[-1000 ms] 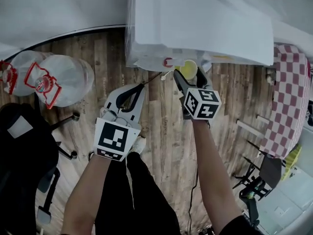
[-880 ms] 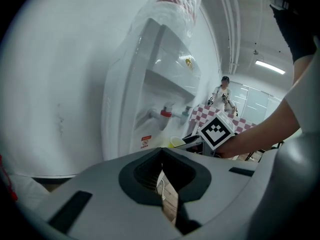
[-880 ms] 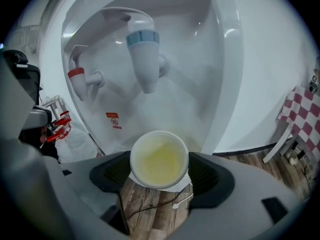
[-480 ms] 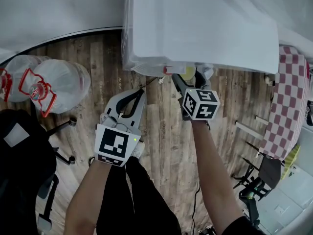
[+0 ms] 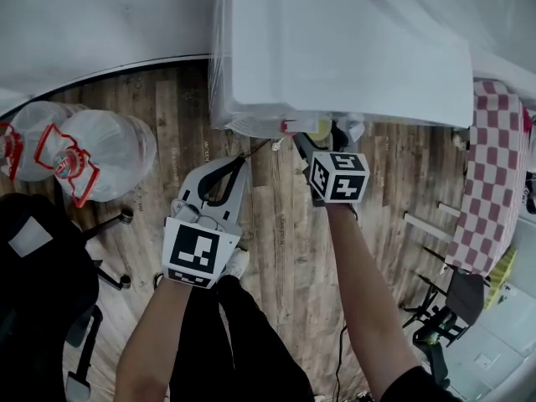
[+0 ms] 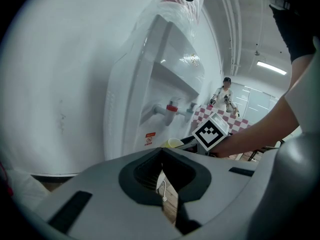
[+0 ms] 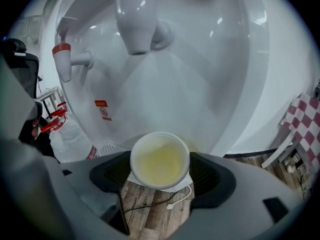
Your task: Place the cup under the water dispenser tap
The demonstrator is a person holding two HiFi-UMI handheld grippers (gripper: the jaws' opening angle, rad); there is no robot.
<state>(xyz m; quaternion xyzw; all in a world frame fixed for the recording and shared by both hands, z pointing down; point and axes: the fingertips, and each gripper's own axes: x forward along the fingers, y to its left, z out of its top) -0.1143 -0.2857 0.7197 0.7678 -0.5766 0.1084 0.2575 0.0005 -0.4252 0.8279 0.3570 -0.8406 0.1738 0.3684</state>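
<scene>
My right gripper (image 5: 323, 137) is shut on a pale yellow cup (image 5: 321, 129), holding it upright at the front of the white water dispenser (image 5: 335, 48). In the right gripper view the cup (image 7: 160, 163) sits between the jaws, below and in front of the white tap (image 7: 135, 19); the red tap (image 7: 62, 59) is off to the left. The dispenser's top hides most of the cup from the head view. My left gripper (image 5: 239, 162) hangs lower left of the dispenser, jaws together, holding nothing. The left gripper view shows the cup (image 6: 172, 143) beneath the taps.
Two big clear water bottles (image 5: 92, 153) with red handles lie on the wood floor at the left. A black chair (image 5: 33, 258) stands at the lower left, and a red-checked tablecloth (image 5: 494, 174) at the right. A thin cable (image 7: 165, 204) lies on the floor below the cup.
My right gripper has carried the cup forward, further under the dispenser's front. The left gripper has barely moved.
</scene>
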